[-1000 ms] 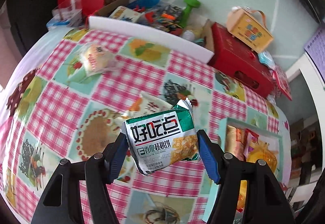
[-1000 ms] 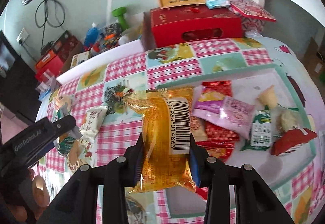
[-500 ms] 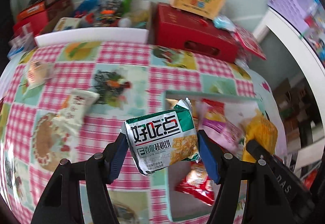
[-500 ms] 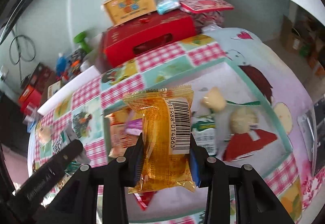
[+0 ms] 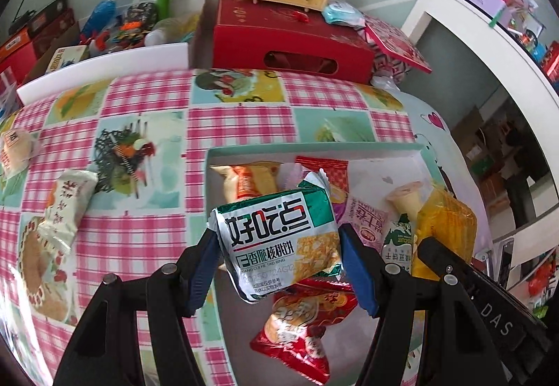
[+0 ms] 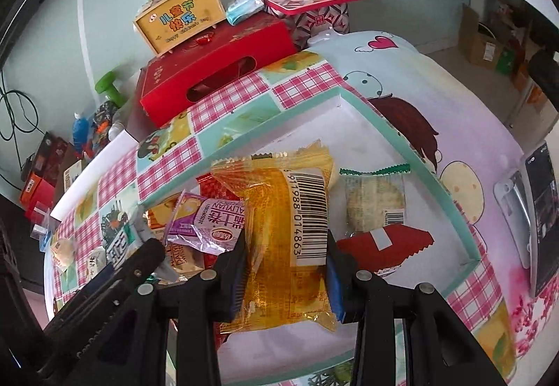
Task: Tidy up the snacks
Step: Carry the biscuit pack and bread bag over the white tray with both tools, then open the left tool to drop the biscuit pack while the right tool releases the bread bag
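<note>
Two grippers each clamp one snack above the teal-rimmed tray (image 5: 314,151). The left gripper (image 5: 279,267) holds the green-and-white biscuit packet (image 5: 276,239) between its blue pads. The right gripper (image 6: 284,272), at 3 o'clock of it, pinches the yellow snack bag (image 6: 286,239). One white packet (image 5: 66,207) lies on the checked tablecloth (image 5: 146,127) at 9 o'clock.

I read 好吃点 on green-white packet (image 5: 277,242); barcode 911988 014863 on yellow packet (image 6: 290,246); "DAS" on right tool (image 5: 489,312).

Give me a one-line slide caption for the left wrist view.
Left gripper holds a green-and-white biscuit packet above the snack tray, beside the right gripper's yellow packet.
</note>
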The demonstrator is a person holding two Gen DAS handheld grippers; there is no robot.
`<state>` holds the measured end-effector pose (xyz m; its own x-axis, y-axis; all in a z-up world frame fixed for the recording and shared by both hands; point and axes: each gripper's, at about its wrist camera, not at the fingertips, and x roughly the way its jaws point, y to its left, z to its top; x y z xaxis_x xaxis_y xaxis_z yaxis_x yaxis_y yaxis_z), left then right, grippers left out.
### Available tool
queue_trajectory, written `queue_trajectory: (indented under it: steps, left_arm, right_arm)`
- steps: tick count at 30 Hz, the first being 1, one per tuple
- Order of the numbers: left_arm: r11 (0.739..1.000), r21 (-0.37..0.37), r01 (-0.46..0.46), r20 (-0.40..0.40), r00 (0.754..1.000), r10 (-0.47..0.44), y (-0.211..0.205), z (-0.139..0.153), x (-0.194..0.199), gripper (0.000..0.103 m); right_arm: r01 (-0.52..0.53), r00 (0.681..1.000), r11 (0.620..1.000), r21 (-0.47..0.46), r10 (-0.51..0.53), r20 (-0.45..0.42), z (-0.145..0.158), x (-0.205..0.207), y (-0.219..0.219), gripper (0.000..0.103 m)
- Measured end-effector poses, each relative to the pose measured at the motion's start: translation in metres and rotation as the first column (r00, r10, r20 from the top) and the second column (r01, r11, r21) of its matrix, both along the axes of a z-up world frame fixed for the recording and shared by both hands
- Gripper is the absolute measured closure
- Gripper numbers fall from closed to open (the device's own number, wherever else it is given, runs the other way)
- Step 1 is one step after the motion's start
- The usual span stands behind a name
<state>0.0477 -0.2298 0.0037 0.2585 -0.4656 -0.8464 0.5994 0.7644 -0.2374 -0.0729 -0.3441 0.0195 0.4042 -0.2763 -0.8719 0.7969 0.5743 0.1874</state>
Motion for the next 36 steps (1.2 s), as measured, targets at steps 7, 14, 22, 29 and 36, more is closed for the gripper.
queue_trajectory:
  steps: [7,14,22,29,36]
  left_arm:
    - [0.999,0.02,0.036,-0.004,0.999,-0.036,-0.012,-0.006,-0.007,0.035]
    - [0.999,0.001,0.047,-0.043,0.998,-0.047,-0.013,-0.012,-0.007,0.034]
    - [0.998,-0.008,0.063,-0.078,0.995,-0.064,-0.018,-0.017,-0.008,0.034]
    - [0.998,-0.026,0.05,-0.091,0.995,-0.053,-0.013,-0.011,-0.006,0.033]
    - [0.999,-0.015,0.04,-0.07,0.997,-0.041,-0.008,-0.002,-0.004,0.032]
  right_arm:
    - [0.014,1.0,1.0,0.003,-0.014,-0.006,-0.003,-0.002,-0.004,0.063]
    - [0.023,1.0,1.0,0.006,-0.023,-0.011,-0.004,-0.005,-0.006,0.062]
    - [0.035,0.999,0.999,0.006,-0.035,-0.02,-0.005,-0.008,-0.009,0.062]
    - [0.039,0.999,0.999,0.018,-0.038,-0.025,-0.007,-0.008,-0.01,0.061]
    - [0.043,0.999,0.999,0.007,-0.043,-0.022,-0.004,-0.01,-0.01,0.06]
